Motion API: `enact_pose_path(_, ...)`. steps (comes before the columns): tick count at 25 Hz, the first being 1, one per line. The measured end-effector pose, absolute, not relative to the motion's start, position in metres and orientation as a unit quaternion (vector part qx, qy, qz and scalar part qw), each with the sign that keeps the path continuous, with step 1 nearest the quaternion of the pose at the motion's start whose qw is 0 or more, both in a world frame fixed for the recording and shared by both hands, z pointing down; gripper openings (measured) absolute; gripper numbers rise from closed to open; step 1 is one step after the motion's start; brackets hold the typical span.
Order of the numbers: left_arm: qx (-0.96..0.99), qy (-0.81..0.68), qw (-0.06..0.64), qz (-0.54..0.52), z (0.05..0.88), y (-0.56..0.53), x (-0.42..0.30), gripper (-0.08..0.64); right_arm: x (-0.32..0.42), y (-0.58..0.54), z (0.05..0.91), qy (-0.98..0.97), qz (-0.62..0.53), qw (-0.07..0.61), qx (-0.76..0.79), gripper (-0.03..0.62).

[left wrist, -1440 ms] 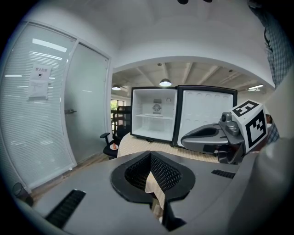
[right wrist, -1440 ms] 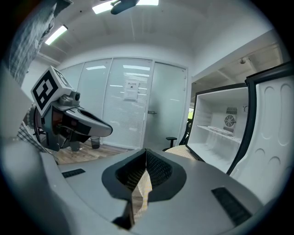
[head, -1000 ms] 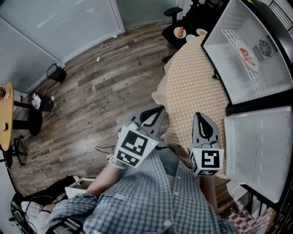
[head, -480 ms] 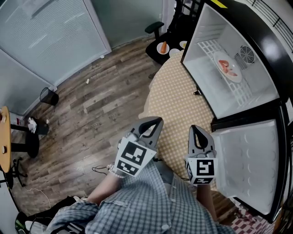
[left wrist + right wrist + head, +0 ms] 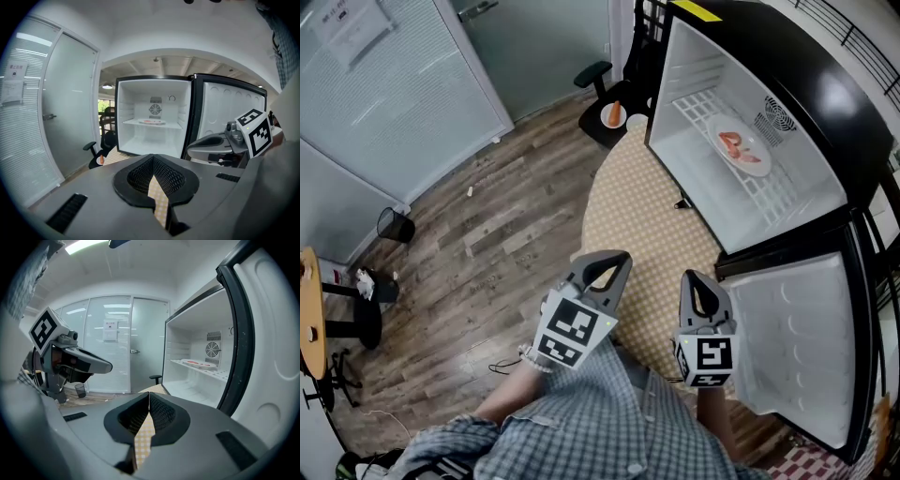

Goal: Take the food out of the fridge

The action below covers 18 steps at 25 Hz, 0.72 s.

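Two hand-held grippers counted. Left hand-held gripper (image 5: 617, 257): jaws closed, nothing gripped. Right hand-held gripper (image 5: 693, 278): jaws likewise pressed together, nothing between them. One fridge (image 5: 698, 192) is seen at right, door (image 5: 787, 337) swung open. One plate of food (image 5: 741, 148) is kept inside on wire shelf (image 5: 769, 192), well apart from both grippers. Two small plates (image 5: 613, 114) are set at surface's far end, one partly hidden by fridge. Surface (image 5: 647, 220) is covered by checked cloth. Room: one bin (image 5: 392, 223), glass partition (image 5: 403, 103), wood floor (image 5: 487, 234), one office chair (image 5: 592, 73).
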<state>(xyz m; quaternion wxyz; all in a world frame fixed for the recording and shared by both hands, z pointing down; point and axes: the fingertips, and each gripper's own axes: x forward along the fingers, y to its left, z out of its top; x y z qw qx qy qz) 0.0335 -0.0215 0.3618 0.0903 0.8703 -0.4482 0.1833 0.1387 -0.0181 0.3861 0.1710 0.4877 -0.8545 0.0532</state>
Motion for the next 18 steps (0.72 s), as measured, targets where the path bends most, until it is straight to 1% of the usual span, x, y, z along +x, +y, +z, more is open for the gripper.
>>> enact_pose_path(12, 0.891, -0.403, 0.084, 0.189, 0.364, -0.058, 0.059, 0.006, 0.165, -0.032, 0.391, -0.823, 0.08, 0.161, 0.54, 0.011)
enact_pose_path(18, 0.903, -0.366, 0.082, 0.208, 0.366, -0.1, 0.06, 0.006, 0.172, -0.053, 0.399, -0.795, 0.086, 0.173, 0.575, 0.011)
